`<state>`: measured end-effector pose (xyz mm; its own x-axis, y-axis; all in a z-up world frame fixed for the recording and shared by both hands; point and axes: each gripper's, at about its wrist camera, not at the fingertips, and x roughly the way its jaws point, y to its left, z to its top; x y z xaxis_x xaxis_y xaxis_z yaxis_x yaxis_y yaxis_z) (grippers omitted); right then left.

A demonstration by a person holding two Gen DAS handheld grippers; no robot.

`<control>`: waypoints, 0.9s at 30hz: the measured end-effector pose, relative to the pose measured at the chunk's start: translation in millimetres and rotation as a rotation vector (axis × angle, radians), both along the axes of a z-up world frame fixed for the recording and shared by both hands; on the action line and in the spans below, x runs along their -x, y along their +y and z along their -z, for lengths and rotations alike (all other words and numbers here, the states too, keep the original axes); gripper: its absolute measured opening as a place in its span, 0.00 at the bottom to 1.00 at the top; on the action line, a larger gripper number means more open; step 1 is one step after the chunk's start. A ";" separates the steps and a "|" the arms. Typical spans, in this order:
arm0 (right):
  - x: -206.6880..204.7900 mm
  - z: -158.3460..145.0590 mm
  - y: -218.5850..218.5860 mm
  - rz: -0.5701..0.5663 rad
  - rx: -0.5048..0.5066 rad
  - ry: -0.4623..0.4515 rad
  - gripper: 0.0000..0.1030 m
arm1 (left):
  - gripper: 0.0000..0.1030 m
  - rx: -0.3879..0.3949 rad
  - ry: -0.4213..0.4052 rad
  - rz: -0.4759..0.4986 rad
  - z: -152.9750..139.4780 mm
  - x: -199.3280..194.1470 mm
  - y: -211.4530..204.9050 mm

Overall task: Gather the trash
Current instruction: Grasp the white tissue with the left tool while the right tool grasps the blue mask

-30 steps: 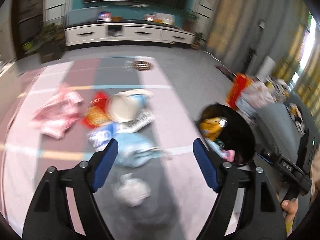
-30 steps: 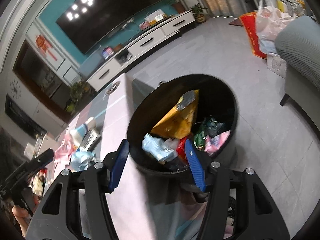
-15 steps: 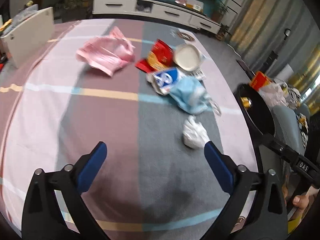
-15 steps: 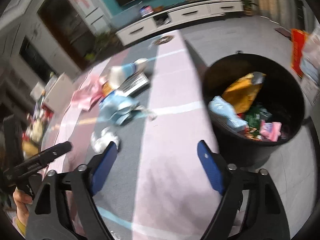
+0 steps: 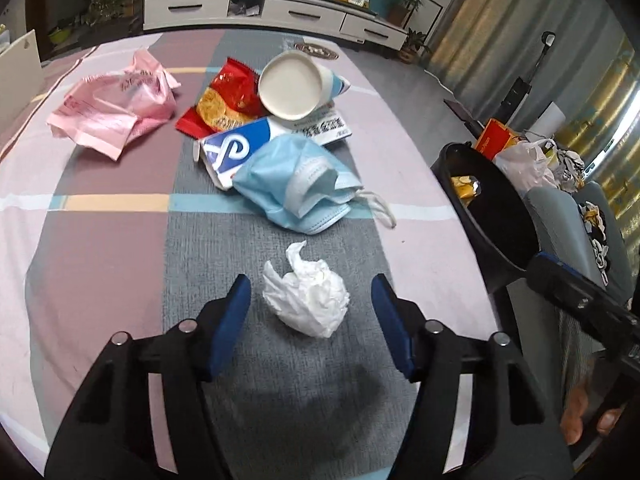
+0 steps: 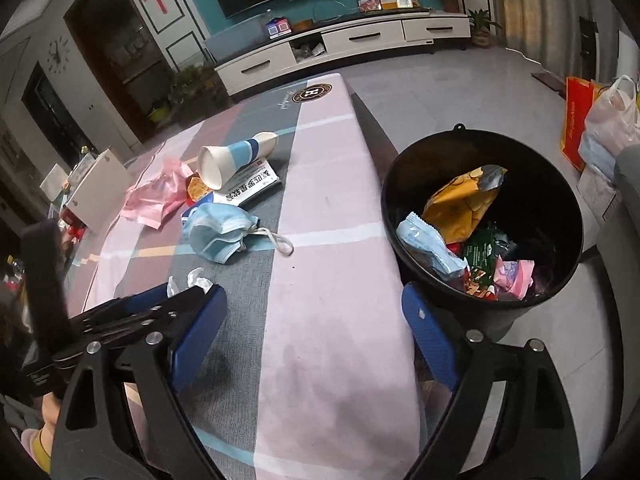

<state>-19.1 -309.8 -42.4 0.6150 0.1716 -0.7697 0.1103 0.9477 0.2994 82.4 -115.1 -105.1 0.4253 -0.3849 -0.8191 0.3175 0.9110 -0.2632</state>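
— So where does the left tool (image 5: 311, 300) stand?

— Low over the grey stripe of the bench (image 5: 100, 248), its blue fingers (image 5: 236, 312) spread wide apart. A crumpled white tissue (image 5: 308, 296) lies on the cloth between them, touching neither finger as far as the view shows.

— And the rest of the trash?

— Just beyond the tissue lies a blue face mask (image 5: 296, 180), its ear loop trailing to the right. Behind the mask sits a blue-and-white packet (image 5: 236, 148), a printed white box (image 5: 326, 128), a red snack bag (image 5: 224, 100) and a paper cup (image 5: 292, 84) on its side, mouth toward the camera. A pink plastic bag (image 5: 116, 108) lies apart, to the left.

— What about the right tool (image 6: 314, 316)?

— Also spread apart, holding nothing. It hovers over the pink stripe near the bench's edge.

— And the bin?

— The black bin (image 6: 568, 208) stands on the floor right beside the bench. Inside are an orange wrapper (image 6: 460, 200), a pale blue packet (image 6: 428, 244), a green packet (image 6: 484, 252) and some pink scraps (image 6: 514, 274).
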 end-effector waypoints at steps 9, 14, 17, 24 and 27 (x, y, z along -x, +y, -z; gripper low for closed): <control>-16.2 6.0 29.5 -0.084 0.019 -0.007 0.85 | 0.15 0.046 -0.038 -0.072 -14.2 0.8 45.4; -33.8 7.5 56.3 -0.160 0.055 -0.029 0.85 | 0.16 0.076 -0.064 -0.218 -29.4 -4.9 98.8; -48.5 6.5 76.1 -0.211 0.077 -0.059 0.85 | 0.16 0.094 -0.067 -0.274 -32.4 -7.6 123.8; -87.5 12.3 112.7 -0.263 0.132 -0.078 0.67 | 0.17 0.101 -0.065 -0.296 -29.9 -8.1 139.8; -99.1 17.3 118.9 -0.265 0.155 -0.067 0.56 | 0.17 0.103 -0.067 -0.283 -28.9 -8.1 139.6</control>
